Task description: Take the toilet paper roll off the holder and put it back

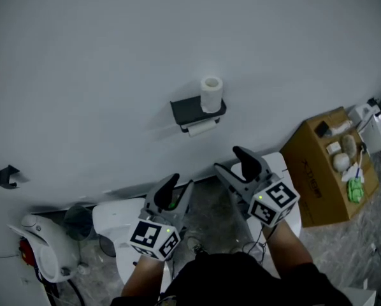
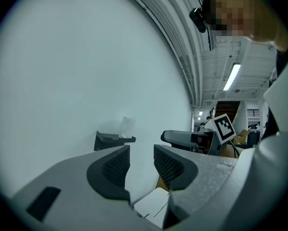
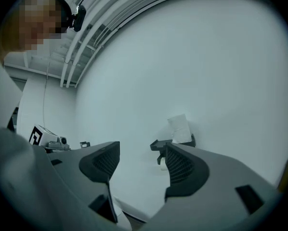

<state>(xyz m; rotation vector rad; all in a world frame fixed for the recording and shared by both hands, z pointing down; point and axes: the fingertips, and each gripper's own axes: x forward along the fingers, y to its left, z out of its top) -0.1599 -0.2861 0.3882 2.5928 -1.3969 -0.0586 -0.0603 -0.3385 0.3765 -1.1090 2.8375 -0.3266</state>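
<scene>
A white toilet paper roll point(image 1: 211, 93) stands upright on top of the black wall holder point(image 1: 189, 110). A second roll point(image 1: 201, 128) hangs under the holder's shelf. Both grippers are below the holder and apart from it. My left gripper point(image 1: 181, 182) is open with nothing between its jaws, and so is my right gripper point(image 1: 230, 160). In the left gripper view the holder point(image 2: 110, 140) and the roll point(image 2: 127, 125) lie ahead past the left gripper point(image 2: 140, 160). In the right gripper view the roll point(image 3: 179, 128) shows just above the right finger point(image 3: 182, 170) of the right gripper point(image 3: 141, 162).
An open cardboard box point(image 1: 318, 171) with small items stands on the floor at the right. A white toilet point(image 1: 117, 222) sits under the grippers. At the left are a black wall hook point(image 1: 7, 176), a clear bin point(image 1: 79, 222) and a white appliance point(image 1: 41, 244).
</scene>
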